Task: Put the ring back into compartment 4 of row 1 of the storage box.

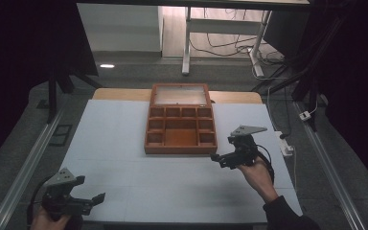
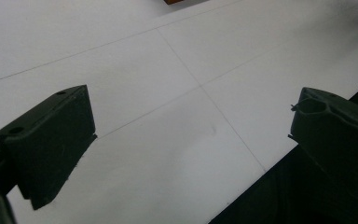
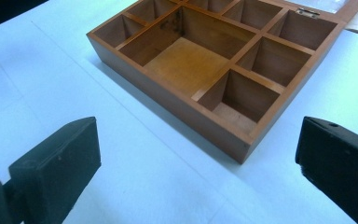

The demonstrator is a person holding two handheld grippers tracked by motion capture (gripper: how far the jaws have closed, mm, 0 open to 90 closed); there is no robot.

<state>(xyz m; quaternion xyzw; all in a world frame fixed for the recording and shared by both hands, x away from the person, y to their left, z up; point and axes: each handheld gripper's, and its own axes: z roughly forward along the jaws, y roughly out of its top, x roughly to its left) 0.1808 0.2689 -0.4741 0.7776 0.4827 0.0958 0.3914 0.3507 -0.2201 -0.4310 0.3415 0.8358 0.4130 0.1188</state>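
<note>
A brown wooden box (image 1: 180, 149) with several empty compartments lies open in the middle of the white table, its glazed lid (image 1: 180, 95) laid back at the far side. My right gripper (image 1: 218, 159) is held just off the box's near right corner, jaws wide open with nothing between them; the right gripper view looks across that box (image 3: 168, 93) into its large central compartment. My left gripper (image 1: 95, 200) is low at the table's near left edge, open and empty, over bare white surface (image 2: 168, 140).
The white table surface (image 1: 124, 143) has free room to the left of the box and in front of it. Past its right edge lie a white power strip (image 1: 285, 143) and cables. A desk frame (image 1: 187, 43) stands on the floor behind.
</note>
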